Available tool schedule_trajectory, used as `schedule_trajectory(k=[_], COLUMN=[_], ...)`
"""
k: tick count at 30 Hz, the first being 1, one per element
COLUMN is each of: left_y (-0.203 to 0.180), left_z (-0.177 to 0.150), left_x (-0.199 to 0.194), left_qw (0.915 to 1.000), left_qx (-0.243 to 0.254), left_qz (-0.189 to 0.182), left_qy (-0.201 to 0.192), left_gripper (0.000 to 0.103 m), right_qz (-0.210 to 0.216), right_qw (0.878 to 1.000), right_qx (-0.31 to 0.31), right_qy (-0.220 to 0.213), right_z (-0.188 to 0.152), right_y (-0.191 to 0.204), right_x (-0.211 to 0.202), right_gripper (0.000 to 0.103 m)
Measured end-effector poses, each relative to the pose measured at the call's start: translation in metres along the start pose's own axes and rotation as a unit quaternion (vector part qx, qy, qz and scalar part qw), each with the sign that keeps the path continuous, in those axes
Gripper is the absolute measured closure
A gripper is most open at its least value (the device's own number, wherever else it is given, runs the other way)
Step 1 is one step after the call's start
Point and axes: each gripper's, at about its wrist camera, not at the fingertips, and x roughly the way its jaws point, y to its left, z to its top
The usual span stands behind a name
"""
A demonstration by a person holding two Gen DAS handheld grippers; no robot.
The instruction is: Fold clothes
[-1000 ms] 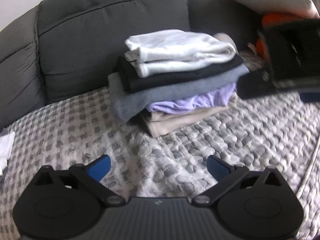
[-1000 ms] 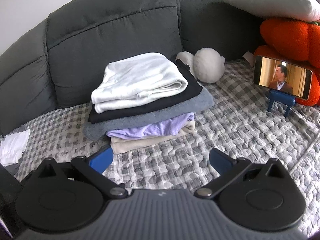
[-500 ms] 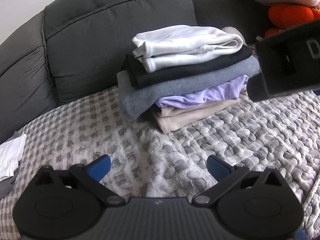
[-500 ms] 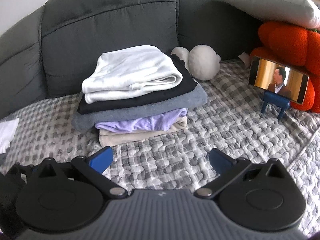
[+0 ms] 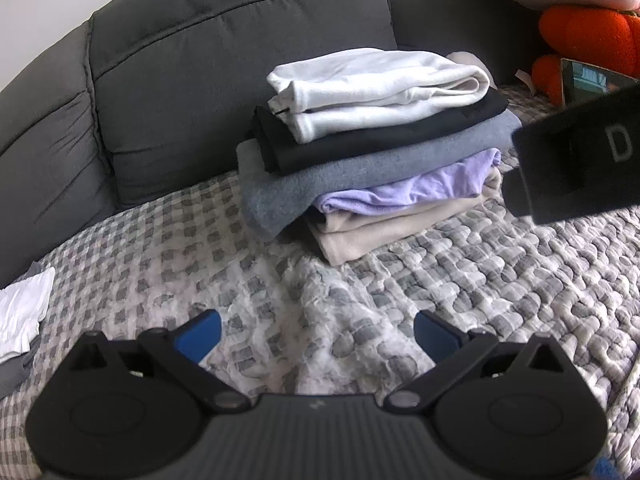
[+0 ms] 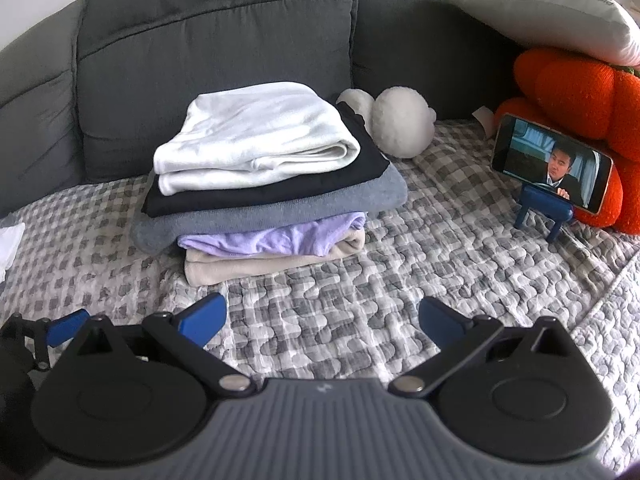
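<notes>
A stack of folded clothes (image 5: 372, 148) (image 6: 264, 184) rests on the checkered blanket against the sofa back: white on top, then black, grey, lilac and beige. My left gripper (image 5: 316, 336) is open and empty, low over the blanket in front of the stack. Just as open and empty, my right gripper (image 6: 322, 318) sits in front of the stack. The right gripper's black body (image 5: 580, 156) crosses the right edge of the left wrist view. A blue fingertip of the left gripper (image 6: 66, 326) shows at the lower left of the right wrist view.
A grey-white checkered blanket (image 6: 400, 280) covers the dark grey sofa (image 6: 200, 40). A phone (image 6: 552, 164) on a blue stand plays video at the right, before orange cushions (image 6: 576, 92) and a grey pillow (image 6: 540, 16). A white plush (image 6: 400, 128) lies behind the stack. White cloth (image 5: 24, 312) lies far left.
Both grippers have drawn back a little from the stack and stayed open. In the left wrist view the stack shifted right and the right gripper's body slid toward the right edge.
</notes>
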Motion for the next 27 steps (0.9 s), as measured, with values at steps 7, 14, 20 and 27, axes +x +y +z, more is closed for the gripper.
schedule_trajectory(k=[7, 14, 20, 27], left_y=[0.0028, 0.0033, 0.0041, 0.0032], left_z=[-0.0004, -0.0001, -0.0008, -0.0002], left_x=[0.0016, 0.0021, 0.0014, 0.0015], left_qw=[0.9999, 0.9999, 0.9999, 1.0], left_qx=[-0.008, -0.008, -0.008, -0.006], left_qz=[-0.005, -0.006, -0.006, -0.005], left_qy=[0.005, 0.006, 0.006, 0.005], left_gripper=[0.001, 0.001, 0.001, 0.001], right_qz=[-0.009, -0.014, -0.019, -0.019], right_qw=[1.0, 1.0, 1.0, 0.999], right_qx=[-0.008, -0.015, -0.021, -0.024], right_qy=[0.005, 0.007, 0.01, 0.012], right_z=[-0.0006, -0.0012, -0.0017, -0.002], right_y=[0.0029, 0.0048, 0.006, 0.0068], right_x=[0.0045, 0.0067, 0.0086, 0.0095], right_gripper=[0.0, 0.0, 0.0, 0.0])
